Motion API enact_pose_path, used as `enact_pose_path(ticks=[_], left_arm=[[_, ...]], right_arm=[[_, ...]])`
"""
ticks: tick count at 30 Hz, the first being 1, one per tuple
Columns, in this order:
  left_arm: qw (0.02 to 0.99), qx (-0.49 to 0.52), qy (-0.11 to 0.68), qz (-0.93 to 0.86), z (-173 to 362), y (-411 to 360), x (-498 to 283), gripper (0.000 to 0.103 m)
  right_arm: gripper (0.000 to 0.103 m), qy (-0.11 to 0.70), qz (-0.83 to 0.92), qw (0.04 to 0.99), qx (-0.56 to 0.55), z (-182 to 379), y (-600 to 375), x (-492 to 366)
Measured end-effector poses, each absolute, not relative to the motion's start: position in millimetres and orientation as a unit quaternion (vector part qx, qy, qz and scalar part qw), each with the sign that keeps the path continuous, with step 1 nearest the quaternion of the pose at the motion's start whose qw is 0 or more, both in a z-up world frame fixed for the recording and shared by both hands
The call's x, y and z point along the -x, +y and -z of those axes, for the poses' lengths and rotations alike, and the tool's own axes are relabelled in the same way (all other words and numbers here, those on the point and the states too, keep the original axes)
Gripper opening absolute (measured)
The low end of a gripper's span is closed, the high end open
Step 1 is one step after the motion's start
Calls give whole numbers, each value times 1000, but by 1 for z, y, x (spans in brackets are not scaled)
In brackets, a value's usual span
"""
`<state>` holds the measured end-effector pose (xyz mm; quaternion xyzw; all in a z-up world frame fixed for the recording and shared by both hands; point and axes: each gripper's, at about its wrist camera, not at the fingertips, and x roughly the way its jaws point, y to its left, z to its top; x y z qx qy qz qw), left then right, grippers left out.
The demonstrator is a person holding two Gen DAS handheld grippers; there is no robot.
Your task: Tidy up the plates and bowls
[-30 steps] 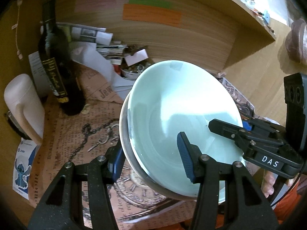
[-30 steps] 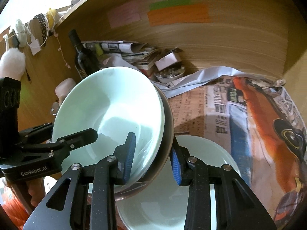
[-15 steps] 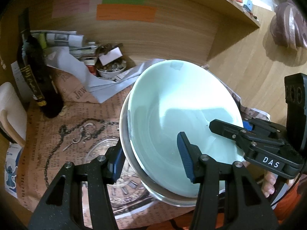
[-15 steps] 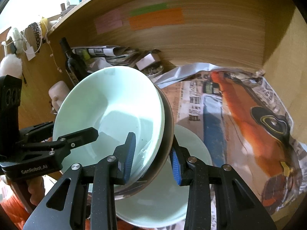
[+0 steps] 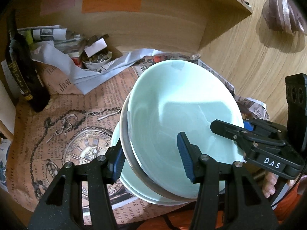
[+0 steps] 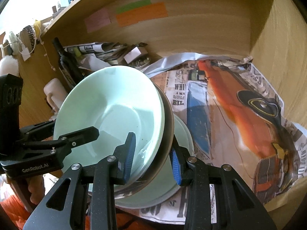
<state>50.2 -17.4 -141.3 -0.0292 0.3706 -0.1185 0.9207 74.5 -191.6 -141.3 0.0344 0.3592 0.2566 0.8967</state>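
Note:
Both grippers hold one stack of bowls: a pale green bowl (image 5: 178,115) nested in a grey-rimmed bowl (image 5: 124,134). My left gripper (image 5: 151,157) is shut on the stack's left rim. My right gripper (image 6: 152,159) is shut on the right rim (image 6: 167,118) of the same stack (image 6: 107,111). The stack is tilted, just above a pale green plate (image 5: 132,189) lying on the newspaper at the shelf's front; the plate also shows in the right wrist view (image 6: 180,172). Each gripper shows in the other's view, the right (image 5: 249,134) and the left (image 6: 57,140).
A dark wine bottle (image 5: 23,72) stands at the back left beside a white jug (image 6: 52,94). A small bowl of bits (image 5: 96,60) and crumpled papers lie at the back. Newspaper (image 6: 239,111) lines the shelf floor. Wooden walls close the back and right.
The held stack has moved right and down towards the shelf's front, over the pale green plate. Both grips are unchanged.

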Motion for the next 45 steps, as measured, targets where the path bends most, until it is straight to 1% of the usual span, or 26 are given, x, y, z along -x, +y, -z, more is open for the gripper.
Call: enact_pose_path(ticks=[12,23,29,32,37,43,45], left_arm=[[908,31,402,113,162,-22,-60,52],[909,23,401,112,164,-21,-64,52],[906,33,404,120,165,-17,-69,52],[909,29,399,120,165,-16,-69,52],[923,10,372,99,160,-18,-65,52],[930,1,358,82,155,-16,-63,52],[932,-2,353,76,152,-13,-60,52]], right_arm=[[31,392,-257,882,-42,162,-195,-84],[31,397,-262,878,-57,164,-196,-90],[33,391,-265,880,-52,163,-195,-92],[36,385,-267,882,-45,162,-195,-92],[37,360,-253,898,-26,159,-194,-88],[47,350,-248,903,-33,157,-197,-88],[48,342,-246,906,-34,153,-199,-85]])
